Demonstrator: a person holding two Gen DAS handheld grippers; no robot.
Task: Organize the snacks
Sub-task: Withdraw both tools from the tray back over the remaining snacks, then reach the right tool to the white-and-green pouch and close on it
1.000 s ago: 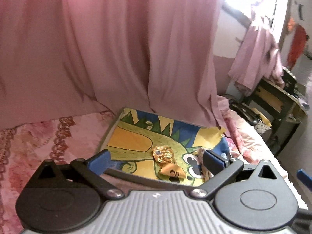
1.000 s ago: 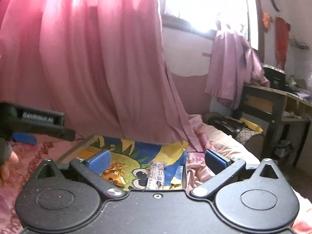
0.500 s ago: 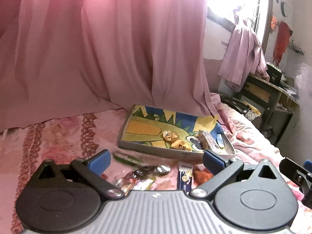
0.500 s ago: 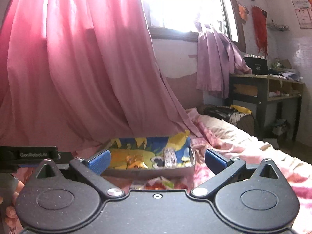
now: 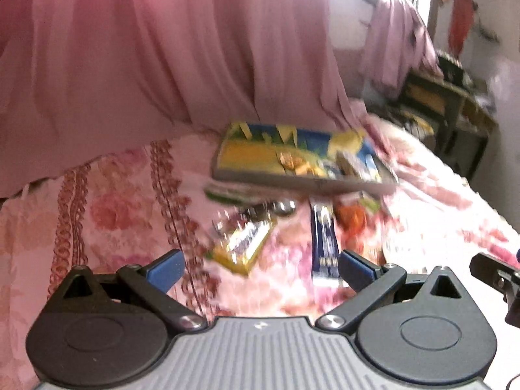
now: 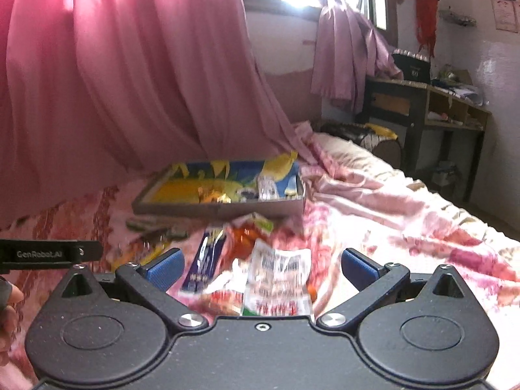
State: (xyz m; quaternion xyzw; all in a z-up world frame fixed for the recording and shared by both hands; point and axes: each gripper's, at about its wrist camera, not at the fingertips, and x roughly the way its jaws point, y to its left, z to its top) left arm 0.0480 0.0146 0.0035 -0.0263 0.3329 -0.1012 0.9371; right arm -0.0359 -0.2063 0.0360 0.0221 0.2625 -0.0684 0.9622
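You hold both grippers low over the pink floral bedspread, aimed forward at the snacks. Your left gripper has its jaws spread wide with nothing between them, above a yellow packet and a dark blue stick pack. Your right gripper is just as wide apart and empty, over a white barcoded packet beside an orange pouch. Further on, the shallow box with the cartoon lining holds a gold-wrapped sweet and a clear packet. Your left hand shows at the frame edge of the right view.
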